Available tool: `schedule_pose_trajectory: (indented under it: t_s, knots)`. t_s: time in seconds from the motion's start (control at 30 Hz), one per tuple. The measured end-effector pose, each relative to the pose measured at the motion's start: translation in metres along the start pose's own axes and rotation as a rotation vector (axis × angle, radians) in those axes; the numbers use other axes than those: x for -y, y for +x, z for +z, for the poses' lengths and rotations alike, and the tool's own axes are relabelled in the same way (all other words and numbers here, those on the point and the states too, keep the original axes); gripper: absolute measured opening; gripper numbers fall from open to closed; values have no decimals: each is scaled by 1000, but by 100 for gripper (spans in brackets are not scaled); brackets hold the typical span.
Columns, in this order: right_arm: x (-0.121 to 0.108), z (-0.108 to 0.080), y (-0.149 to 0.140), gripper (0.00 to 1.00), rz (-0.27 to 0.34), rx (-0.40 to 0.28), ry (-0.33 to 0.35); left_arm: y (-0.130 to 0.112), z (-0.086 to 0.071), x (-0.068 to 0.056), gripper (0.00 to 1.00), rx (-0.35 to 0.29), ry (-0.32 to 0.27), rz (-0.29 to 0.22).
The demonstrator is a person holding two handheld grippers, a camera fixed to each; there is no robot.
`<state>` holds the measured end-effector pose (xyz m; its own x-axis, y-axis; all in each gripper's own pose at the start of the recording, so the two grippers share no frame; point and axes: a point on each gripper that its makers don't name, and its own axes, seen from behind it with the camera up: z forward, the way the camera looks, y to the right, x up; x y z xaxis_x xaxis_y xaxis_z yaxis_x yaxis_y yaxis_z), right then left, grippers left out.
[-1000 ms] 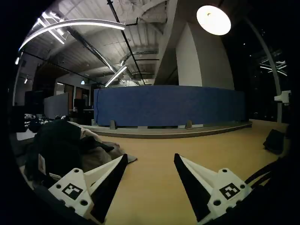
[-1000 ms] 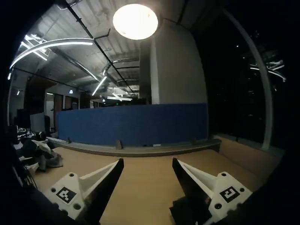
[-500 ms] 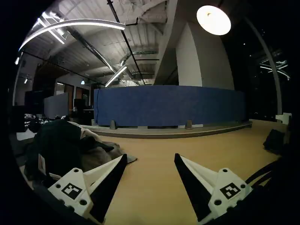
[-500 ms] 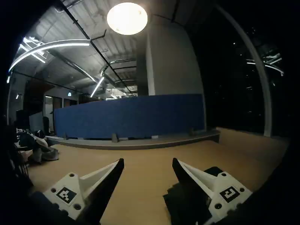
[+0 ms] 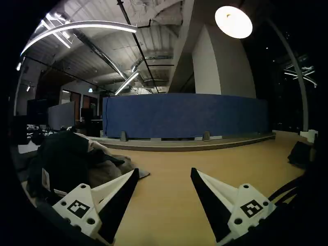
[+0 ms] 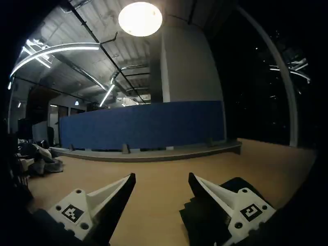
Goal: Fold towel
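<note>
A heap of dark and grey towels (image 5: 69,164) lies on the wooden table (image 5: 172,172) at the left of the left gripper view. My left gripper (image 5: 164,174) hovers open just right of the heap, nothing between its fingers. In the right gripper view a dark folded towel (image 6: 205,209) lies under and behind the right finger. My right gripper (image 6: 162,178) is open over the table, low above that towel. The heap of towels (image 6: 39,162) shows far off at the left there.
A blue partition (image 5: 184,115) on a low ledge closes the far edge of the table. A dark folded cloth (image 5: 301,153) lies at the right in the left gripper view. Black cables (image 5: 291,186) run along the lower right.
The right gripper has dropped lower and swung right, bringing the dark folded towel further into view under its right finger. The left gripper has held still.
</note>
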<state>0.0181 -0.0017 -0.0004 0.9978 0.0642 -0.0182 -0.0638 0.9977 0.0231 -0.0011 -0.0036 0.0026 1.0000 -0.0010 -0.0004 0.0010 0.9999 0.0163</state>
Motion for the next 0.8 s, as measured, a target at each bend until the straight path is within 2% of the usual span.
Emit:
schedule_pose_trajectory:
  t_s: [0.3, 0.5, 0.8]
  knots:
    - [4, -3, -13, 100, -90, -1, -19, 0, 0, 0, 94, 0, 0, 0]
    - [2, -3, -20, 100, -62, 17, -19, -1, 0, 0, 94, 0, 0, 0]
    - [0, -3, -18, 100, -65, 20, -22, 0, 0, 0, 94, 0, 0, 0]
